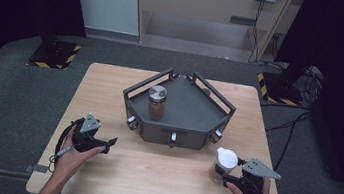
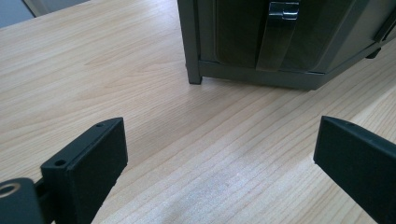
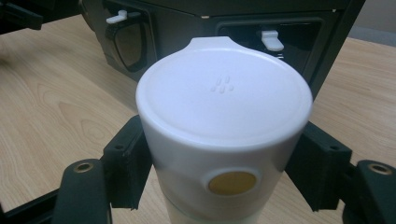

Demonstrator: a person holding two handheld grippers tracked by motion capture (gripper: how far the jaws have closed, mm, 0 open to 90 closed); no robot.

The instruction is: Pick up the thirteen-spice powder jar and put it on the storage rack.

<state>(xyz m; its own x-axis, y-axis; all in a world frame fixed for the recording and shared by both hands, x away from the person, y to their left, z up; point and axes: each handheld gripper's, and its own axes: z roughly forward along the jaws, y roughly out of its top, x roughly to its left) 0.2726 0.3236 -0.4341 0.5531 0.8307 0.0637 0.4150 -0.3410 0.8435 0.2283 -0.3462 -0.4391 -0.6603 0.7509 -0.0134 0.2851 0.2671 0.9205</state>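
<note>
The right gripper (image 1: 228,177) has its two jaws pressed against the sides of a white-lidded jar (image 3: 224,121), just under the lid, so the jar is clamped between them. In the high view this jar (image 1: 224,164) stands at the near right part of the wooden table (image 1: 159,176), just in front of the right corner of the dark grey corner rack (image 1: 178,109). I cannot say for sure whether its base touches the table or is a little lifted, because the gripper view cuts off the bottom. The grip is low on the lid's collar, probably to keep the jar upright when it is carried.

Inside the rack stands a spice jar with a metal lid (image 1: 156,102), at the left side of the shelf; the space to its right is free, which seems the likely place for the held jar.

The left gripper (image 1: 112,142) rests near the left front of the rack with its jaws wide apart and nothing between them, likely waiting or ready to steady the rack.
</note>
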